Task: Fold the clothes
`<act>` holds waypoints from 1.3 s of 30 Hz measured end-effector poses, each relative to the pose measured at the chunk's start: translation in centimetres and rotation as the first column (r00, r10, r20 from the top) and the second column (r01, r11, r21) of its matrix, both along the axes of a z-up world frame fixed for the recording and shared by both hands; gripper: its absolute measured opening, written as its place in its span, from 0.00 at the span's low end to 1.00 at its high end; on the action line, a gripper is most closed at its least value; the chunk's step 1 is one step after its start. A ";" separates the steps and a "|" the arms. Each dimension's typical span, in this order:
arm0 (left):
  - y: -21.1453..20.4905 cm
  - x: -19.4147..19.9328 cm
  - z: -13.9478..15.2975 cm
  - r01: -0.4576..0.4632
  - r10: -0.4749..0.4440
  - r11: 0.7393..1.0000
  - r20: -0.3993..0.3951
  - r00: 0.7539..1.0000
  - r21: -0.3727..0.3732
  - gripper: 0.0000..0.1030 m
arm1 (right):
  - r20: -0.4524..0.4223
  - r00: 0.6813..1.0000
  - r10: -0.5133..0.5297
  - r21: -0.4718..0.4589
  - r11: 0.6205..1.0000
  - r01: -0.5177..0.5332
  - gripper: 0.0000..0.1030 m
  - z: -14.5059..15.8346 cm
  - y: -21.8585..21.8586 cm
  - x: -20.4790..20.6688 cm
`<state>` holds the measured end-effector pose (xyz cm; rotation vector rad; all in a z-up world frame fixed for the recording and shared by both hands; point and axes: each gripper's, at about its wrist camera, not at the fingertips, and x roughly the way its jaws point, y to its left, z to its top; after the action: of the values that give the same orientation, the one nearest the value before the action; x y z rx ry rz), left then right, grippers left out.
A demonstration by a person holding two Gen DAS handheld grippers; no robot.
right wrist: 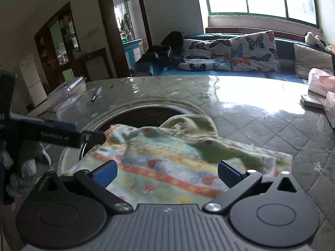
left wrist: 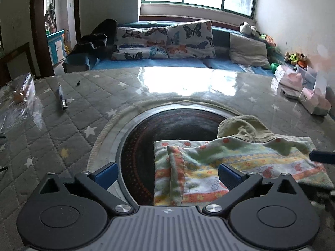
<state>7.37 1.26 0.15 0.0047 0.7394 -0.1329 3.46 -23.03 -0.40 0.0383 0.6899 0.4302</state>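
Observation:
A small patterned garment (left wrist: 230, 163), pale green with orange and yellow stripes, lies part-folded on the table, over the dark round inset (left wrist: 167, 129). A plain green part (left wrist: 245, 127) is bunched at its far side. My left gripper (left wrist: 167, 172) is open, low over the garment's left edge. My right gripper (right wrist: 167, 172) is open over the garment (right wrist: 167, 159), holding nothing. The left gripper also shows in the right wrist view (right wrist: 92, 138), at the garment's left corner. One right fingertip (left wrist: 321, 156) shows in the left wrist view.
The table has a grey quilted star-print cover (left wrist: 62, 125) under glossy plastic. A pen (left wrist: 62, 98) and a clear plastic box (left wrist: 21, 96) lie at the left. Tissue packs and boxes (left wrist: 309, 92) stand at the right. A sofa with butterfly cushions (left wrist: 167, 41) is behind.

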 end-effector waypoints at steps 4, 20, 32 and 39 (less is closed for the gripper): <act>0.1 -1.3 0.6 0.005 -0.006 1.000 0.032 0.999 0.011 1.00 | -0.009 1.000 0.017 -0.017 1.000 -0.017 1.00 0.0 0.7 -1.1; 0.5 -4.7 0.7 -0.025 0.024 1.000 0.029 0.999 0.007 1.00 | -0.025 0.997 0.066 -0.021 0.998 -0.067 1.00 -0.3 2.7 -4.0; 2.1 -4.2 0.1 -0.097 0.097 0.995 -0.016 0.995 -0.001 1.00 | 0.015 0.985 0.172 -0.128 0.977 -0.169 0.97 -0.4 6.1 -5.2; 2.5 -3.6 -0.2 -0.108 0.107 0.994 -0.035 0.994 -0.011 1.00 | 0.022 0.967 0.256 -0.207 0.947 -0.246 0.85 -0.7 8.8 -5.2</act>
<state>3.80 3.76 -0.08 -0.0500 0.7718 -0.0353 -1.69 -14.24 -1.13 -0.2551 0.6907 0.6012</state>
